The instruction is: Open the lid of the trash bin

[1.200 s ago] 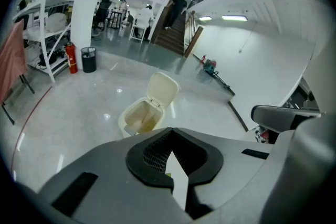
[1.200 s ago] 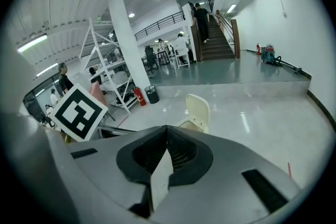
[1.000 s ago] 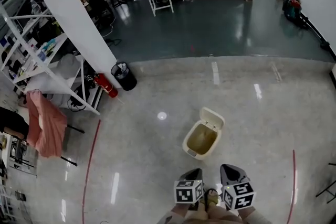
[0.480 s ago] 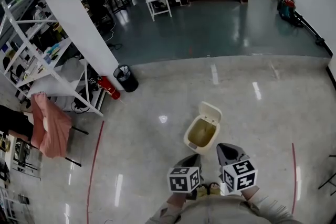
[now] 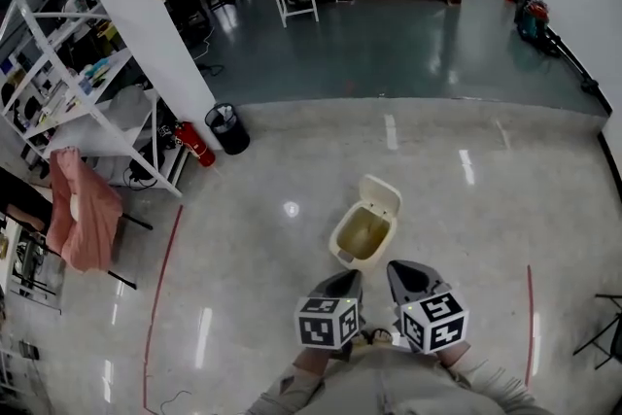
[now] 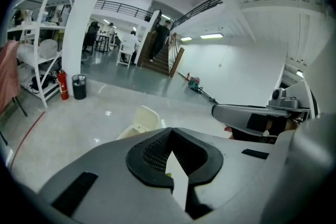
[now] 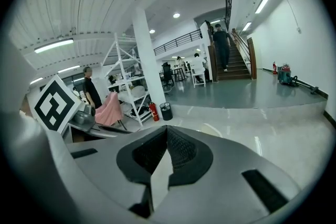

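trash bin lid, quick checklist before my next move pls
1. Hinged lid of the cream plastic trash bin is raised and the mouth is open: ok.
2. Bin stands upright on the polished grey floor: ok.
3. Left gripper has its fingers together with nothing between them: ok.
4. Right gripper has its fingers together and is empty: ok.
5. Both grippers are held near the person's body, apart from the bin: ok.
6. Whether the lid will hold up on its own: cannot tell.
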